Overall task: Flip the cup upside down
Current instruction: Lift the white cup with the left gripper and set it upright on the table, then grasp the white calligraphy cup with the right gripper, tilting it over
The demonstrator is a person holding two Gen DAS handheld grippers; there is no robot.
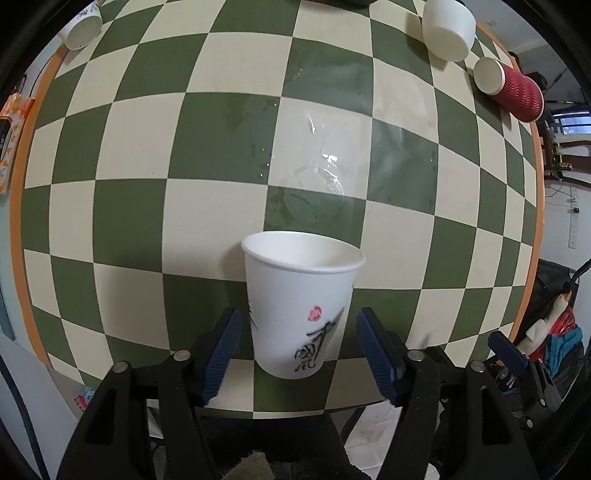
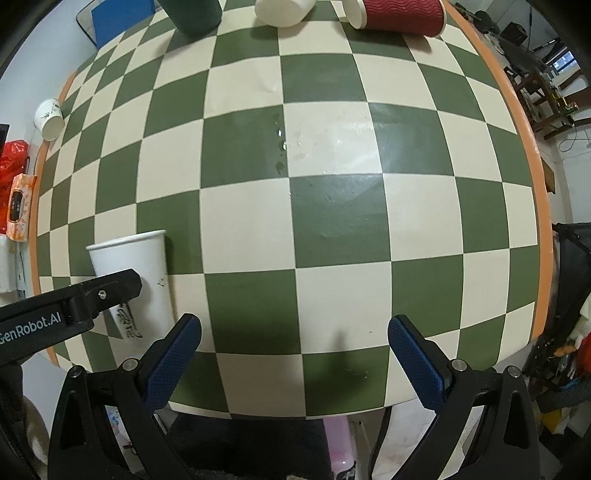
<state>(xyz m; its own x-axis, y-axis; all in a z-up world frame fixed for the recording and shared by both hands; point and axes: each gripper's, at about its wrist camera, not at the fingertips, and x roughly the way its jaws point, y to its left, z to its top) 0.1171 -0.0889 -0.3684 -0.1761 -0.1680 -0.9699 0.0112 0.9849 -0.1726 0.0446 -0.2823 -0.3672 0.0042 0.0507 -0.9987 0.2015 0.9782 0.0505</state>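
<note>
A white paper cup point(image 1: 301, 302) with black brush writing and a red stamp stands upright, mouth up, near the front edge of the checkered table point(image 1: 229, 155). My left gripper point(image 1: 299, 350) is open with a blue pad on each side of the cup's lower half; small gaps show on both sides. In the right wrist view the same cup point(image 2: 147, 273) stands at the left with the left gripper's black finger point(image 2: 110, 288) across it. My right gripper point(image 2: 293, 363) is open and empty over the table's front edge, to the right of the cup.
A red ribbed cup point(image 1: 511, 88) lies on its side at the far right. A white cup point(image 1: 448, 29) sits beside it and another white cup point(image 1: 83, 29) at the far left. A dark green cup point(image 2: 194, 14) stands at the back. A wipes pack point(image 2: 20, 206) lies at the left edge.
</note>
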